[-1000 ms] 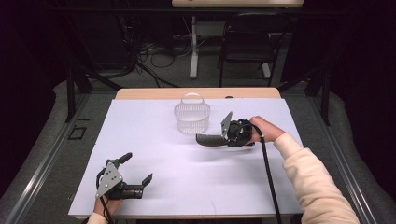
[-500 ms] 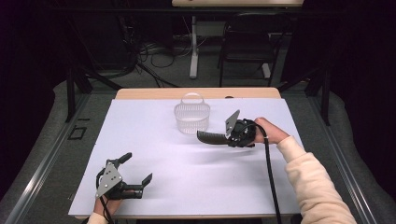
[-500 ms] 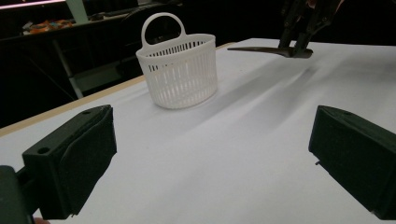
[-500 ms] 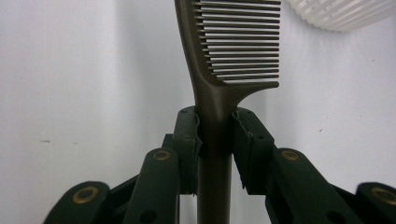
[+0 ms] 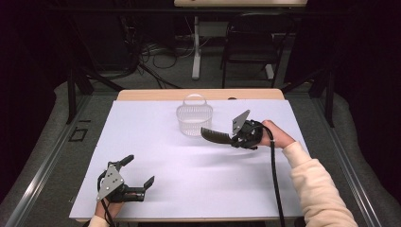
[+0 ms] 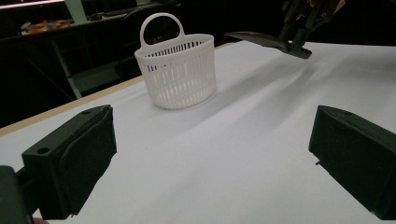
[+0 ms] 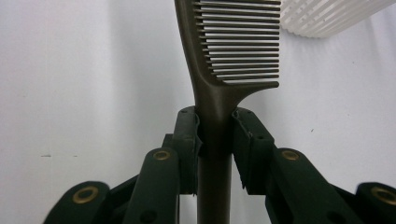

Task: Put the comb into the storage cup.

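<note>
White paper-covered table [image 5: 189, 179]; slatted plastic basket [image 5: 194, 119]; right gripper [image 7: 215, 140] clamps toothed comb [image 7: 233, 46].

i see the basket [image 5: 194, 120] on the table [image 5: 156, 146], toward its far edge. the comb [image 5: 216, 135] hangs just right of it, the left gripper [image 5: 137, 178] near the front-left corner.

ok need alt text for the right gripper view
The right tool clamps the handle of a dark comb, whose teeth point right. It hangs over a white table cover, with a white slatted basket at the upper right.
</note>
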